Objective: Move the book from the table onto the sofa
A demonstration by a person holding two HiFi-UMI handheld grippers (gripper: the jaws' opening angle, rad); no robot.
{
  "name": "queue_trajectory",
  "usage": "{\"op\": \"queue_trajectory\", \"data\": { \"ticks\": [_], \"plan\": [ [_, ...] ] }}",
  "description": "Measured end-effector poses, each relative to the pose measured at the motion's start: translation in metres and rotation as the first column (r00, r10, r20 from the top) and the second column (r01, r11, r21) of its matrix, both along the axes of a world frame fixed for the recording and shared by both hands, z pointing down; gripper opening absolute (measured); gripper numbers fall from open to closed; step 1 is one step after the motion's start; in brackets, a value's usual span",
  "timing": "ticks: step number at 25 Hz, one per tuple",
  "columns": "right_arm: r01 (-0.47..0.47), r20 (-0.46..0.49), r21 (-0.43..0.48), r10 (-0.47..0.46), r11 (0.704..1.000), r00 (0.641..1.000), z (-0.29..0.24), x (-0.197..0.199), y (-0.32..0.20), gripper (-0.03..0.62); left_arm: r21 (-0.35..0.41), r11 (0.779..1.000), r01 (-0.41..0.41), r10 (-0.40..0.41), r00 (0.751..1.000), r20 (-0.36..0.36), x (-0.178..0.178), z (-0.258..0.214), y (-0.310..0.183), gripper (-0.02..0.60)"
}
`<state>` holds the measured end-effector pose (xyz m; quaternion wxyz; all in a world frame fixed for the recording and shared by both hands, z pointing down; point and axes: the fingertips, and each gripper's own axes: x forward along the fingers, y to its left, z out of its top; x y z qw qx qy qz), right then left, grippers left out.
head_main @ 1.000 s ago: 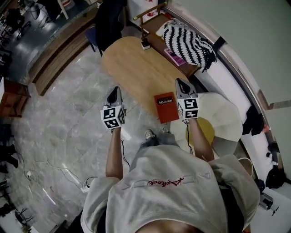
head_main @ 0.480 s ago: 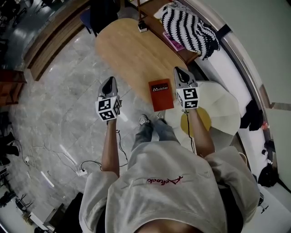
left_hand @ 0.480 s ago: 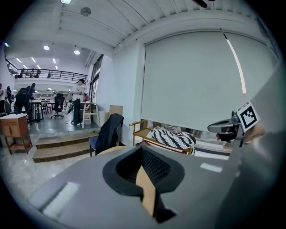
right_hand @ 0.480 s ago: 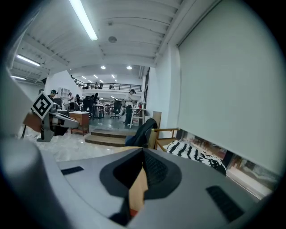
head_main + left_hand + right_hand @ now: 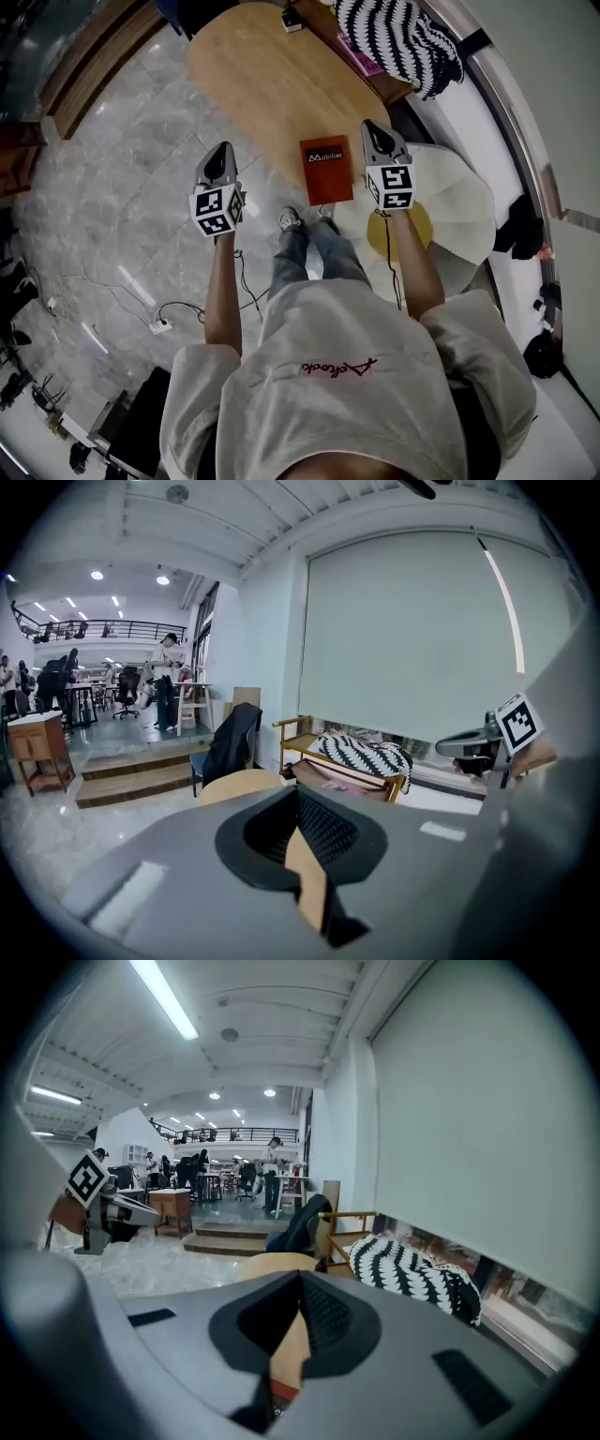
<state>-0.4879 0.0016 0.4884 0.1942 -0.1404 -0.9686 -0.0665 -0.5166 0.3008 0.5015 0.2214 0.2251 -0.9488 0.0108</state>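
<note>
One rectangular book, oval wooden table

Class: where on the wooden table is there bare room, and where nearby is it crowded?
Free: the table, between the red book at its near end and a small object at its far end. Crowded: the wooden bench under the striped blanket.

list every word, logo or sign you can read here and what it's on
"Mobilier", in white with a small logo, on the cover of the red book lying on the wooden table.
Red script on the back of the person's shirt: too stylised and small to read.
Marker cubes on the left gripper and right gripper: black-and-white square patterns, no words.
</note>
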Motion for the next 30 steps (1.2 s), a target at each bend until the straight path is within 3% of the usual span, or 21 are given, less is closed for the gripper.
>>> {"op": "queue_trajectory", "data": {
  "ticks": [13,30],
  "plan": [
    [-0.022,-0.144,-0.019,0.019,1.000,0.989,0.088,0.041,-0.014,0.009,-0.004,1.000,0.003,-0.004,0.989,-0.151,0.043,0.090,-0.019,0.009],
    [-0.092,-0.331,-0.059,0.067,0.994,0.941,0.203,0.097,-0.020,0.009,0.004,1.000,-0.002,0.003,0.951,-0.309,0.082,0.198,-0.044,0.009]
  ]
}}
